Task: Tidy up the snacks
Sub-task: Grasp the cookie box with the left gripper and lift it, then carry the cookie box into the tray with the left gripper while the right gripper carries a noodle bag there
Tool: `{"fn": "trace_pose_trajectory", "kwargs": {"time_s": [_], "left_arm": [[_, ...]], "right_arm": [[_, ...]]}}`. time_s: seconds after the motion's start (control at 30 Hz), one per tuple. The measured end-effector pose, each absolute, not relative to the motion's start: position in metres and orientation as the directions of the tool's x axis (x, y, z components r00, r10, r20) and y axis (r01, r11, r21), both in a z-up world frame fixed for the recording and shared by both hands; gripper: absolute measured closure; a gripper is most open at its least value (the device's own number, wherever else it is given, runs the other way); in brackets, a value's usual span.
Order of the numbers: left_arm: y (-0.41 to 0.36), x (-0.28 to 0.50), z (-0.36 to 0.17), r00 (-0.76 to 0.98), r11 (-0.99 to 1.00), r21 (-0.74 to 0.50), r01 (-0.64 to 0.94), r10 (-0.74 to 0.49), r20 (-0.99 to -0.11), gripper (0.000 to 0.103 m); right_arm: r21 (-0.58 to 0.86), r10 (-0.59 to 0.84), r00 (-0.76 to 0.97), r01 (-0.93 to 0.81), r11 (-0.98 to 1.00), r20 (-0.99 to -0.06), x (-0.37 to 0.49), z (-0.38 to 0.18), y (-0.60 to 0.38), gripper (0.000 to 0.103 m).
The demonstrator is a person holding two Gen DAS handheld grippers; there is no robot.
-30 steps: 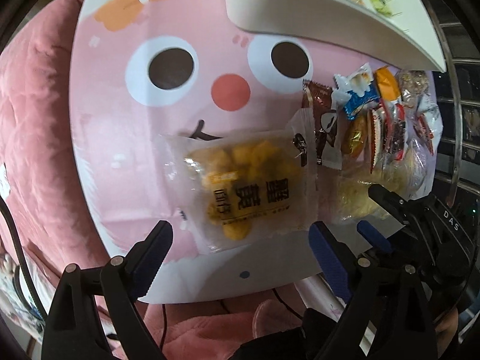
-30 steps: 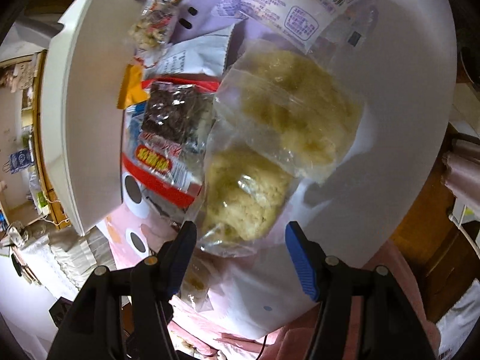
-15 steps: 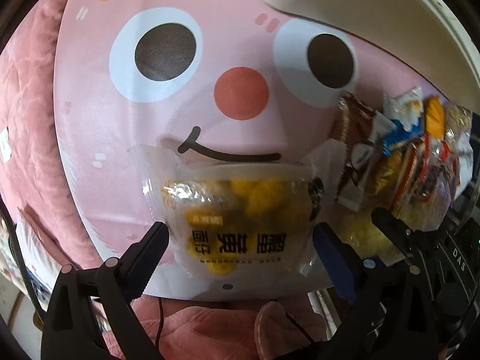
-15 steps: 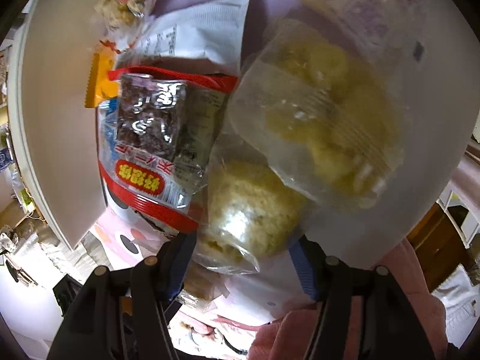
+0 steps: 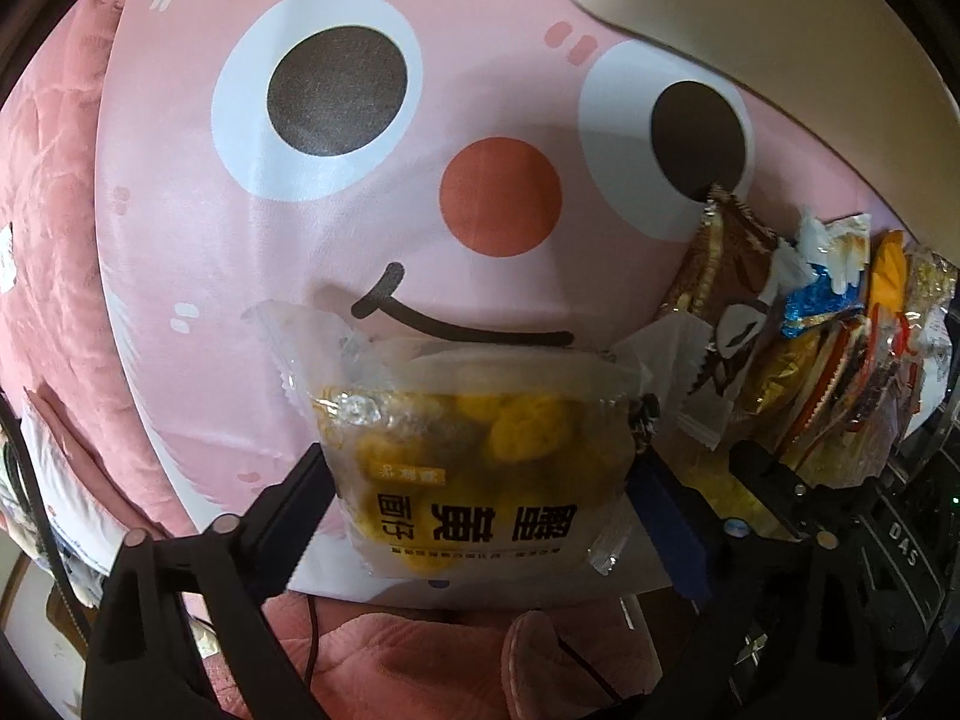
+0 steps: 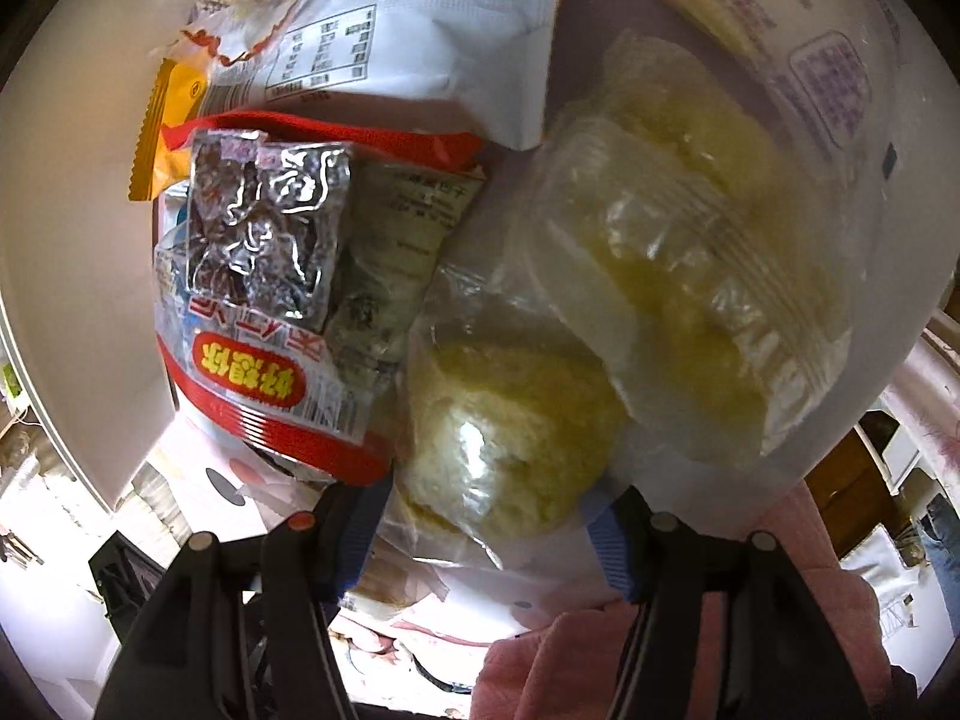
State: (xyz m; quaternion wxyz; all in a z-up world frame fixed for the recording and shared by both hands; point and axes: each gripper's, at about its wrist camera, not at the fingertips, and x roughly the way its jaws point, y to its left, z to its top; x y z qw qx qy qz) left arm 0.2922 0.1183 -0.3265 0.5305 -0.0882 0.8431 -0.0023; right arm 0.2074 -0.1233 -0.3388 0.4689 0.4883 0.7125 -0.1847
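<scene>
Left gripper [image 5: 480,486]: jaws spread wide, blue pads on either side of a clear packet; left pad just beside its lower left edge, right pad at its right edge; firm squeeze not evident, packet not visibly pinched.
Clear packet of yellow puffed snacks [image 5: 480,456]: lying flat on the tabletop, black Chinese lettering upside down in this view, sitting between the left gripper's fingers, just below the printed smile.
Pink cartoon-face tabletop [image 5: 336,252]: two big eyes, round orange-red nose, curved black smile; round edge near the bottom of the left view.
Snack pile [image 5: 798,330]: brown, blue, orange and red wrappers crowded together at the right edge of the tabletop, just beside the clear packet.
White tray [image 5: 750,18]: rim arching over the upper right, above the pile.
Right gripper [image 6: 498,528]: jaws apart, blue pads flanking the near end of a clear bag; contact hard to judge, no clear clamp.
Clear bag of pale crumbly snack [image 6: 510,420]: between the right fingers, partly under a second, larger clear bag [image 6: 690,276].
Red-and-white packet [image 6: 270,378]: left of the pale bag, with a silvery dark pouch [image 6: 264,228] lying on top.
Pink quilted fabric [image 5: 54,228]: around the tabletop, left and below.
</scene>
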Motion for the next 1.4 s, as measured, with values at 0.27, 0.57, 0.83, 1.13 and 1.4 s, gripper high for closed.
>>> {"fn": "trace_pose_trajectory", "kwargs": {"time_s": [0.27, 0.57, 0.83, 1.13, 1.4], "left_arm": [[0.123, 0.281, -0.307, -0.361, 0.98, -0.143, -0.141, -0.186, -0.914, 0.027], [0.145, 0.263, -0.28, -0.292, 0.988, -0.103, -0.115, -0.132, -0.947, 0.03], [0.167, 0.245, -0.234, -0.176, 0.99, -0.129, -0.048, -0.136, -0.975, 0.03], [0.213, 0.24, -0.181, -0.063, 0.984, -0.178, -0.008, -0.178, -0.982, 0.029], [0.236, 0.244, -0.139, 0.022, 0.972, -0.237, 0.0, -0.237, -0.971, 0.029]], "right_arm": [[0.221, 0.527, -0.045, 0.875, 0.431, -0.849, 0.184, -0.337, -0.12, 0.049], [0.254, 0.522, 0.005, 0.877, 0.407, -0.853, 0.15, -0.328, -0.1, 0.05], [0.332, 0.517, 0.071, 0.839, 0.431, -0.853, 0.135, -0.308, -0.073, 0.052], [0.447, 0.504, 0.177, 0.75, 0.487, -0.845, 0.115, -0.277, -0.045, 0.065], [0.514, 0.471, 0.267, 0.667, 0.539, -0.841, 0.124, -0.246, -0.03, 0.067]]}}
